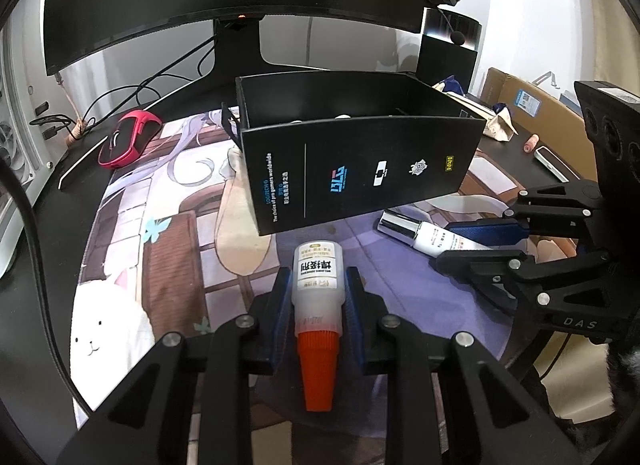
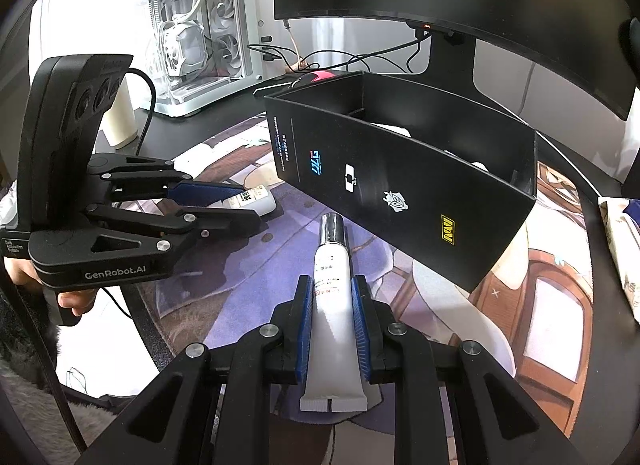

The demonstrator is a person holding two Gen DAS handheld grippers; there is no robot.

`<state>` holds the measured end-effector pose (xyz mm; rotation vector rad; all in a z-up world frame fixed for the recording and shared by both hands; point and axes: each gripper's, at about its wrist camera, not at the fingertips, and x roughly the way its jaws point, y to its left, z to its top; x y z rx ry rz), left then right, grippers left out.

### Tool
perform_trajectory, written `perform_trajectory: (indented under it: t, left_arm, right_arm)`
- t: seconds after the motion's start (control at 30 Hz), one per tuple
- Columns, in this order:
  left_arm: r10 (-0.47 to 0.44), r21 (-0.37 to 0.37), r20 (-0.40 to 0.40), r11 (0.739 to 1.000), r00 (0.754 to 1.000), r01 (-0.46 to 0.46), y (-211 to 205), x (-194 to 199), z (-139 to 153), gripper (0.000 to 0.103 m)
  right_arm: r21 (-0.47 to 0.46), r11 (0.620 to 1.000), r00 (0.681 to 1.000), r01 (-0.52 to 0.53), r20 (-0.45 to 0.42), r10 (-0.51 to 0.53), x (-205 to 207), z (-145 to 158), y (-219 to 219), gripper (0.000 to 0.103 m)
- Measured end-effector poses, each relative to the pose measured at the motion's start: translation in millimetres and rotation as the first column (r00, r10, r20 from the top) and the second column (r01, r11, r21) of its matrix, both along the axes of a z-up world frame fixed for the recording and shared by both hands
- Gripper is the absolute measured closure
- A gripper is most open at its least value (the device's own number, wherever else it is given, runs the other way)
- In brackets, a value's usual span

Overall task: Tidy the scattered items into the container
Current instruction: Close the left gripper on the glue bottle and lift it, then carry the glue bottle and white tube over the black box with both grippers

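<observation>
Left hand-held gripper (image 1: 318, 301) clenched on small white orange-capped plastic bottle (image 1: 317, 297), right hand-held gripper (image 2: 331, 321) on white silver-capped tube (image 2: 333, 305); either may clip near wall of tall black cardboard box (image 1: 360, 169), seemingly light, tipping it.

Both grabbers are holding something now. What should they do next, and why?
Probably lift first. The left gripper pinches the orange-capped bottle, the right gripper the white tube, both low on the mat; the black box has tall walls to clear.
</observation>
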<state>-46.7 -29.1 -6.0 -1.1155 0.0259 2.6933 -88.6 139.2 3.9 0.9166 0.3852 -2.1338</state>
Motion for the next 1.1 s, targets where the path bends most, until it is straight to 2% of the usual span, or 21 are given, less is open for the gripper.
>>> perform_trajectory:
  t: [0.97,1.1]
  left_arm:
    - [0.007,0.022,-0.064,1.000,0.998,-0.006,2.3,2.8,31.5,0.080]
    - [-0.002,0.025,-0.081,1.000,0.997,0.004,2.3,3.7,39.6,0.087]
  right_arm:
    - [-0.035,0.999,0.998,0.027,-0.056,-0.029,8.2,26.5,20.2,0.084]
    - [-0.044,0.998,0.997,0.037,-0.064,-0.040,8.4,32.2,25.4,0.084]
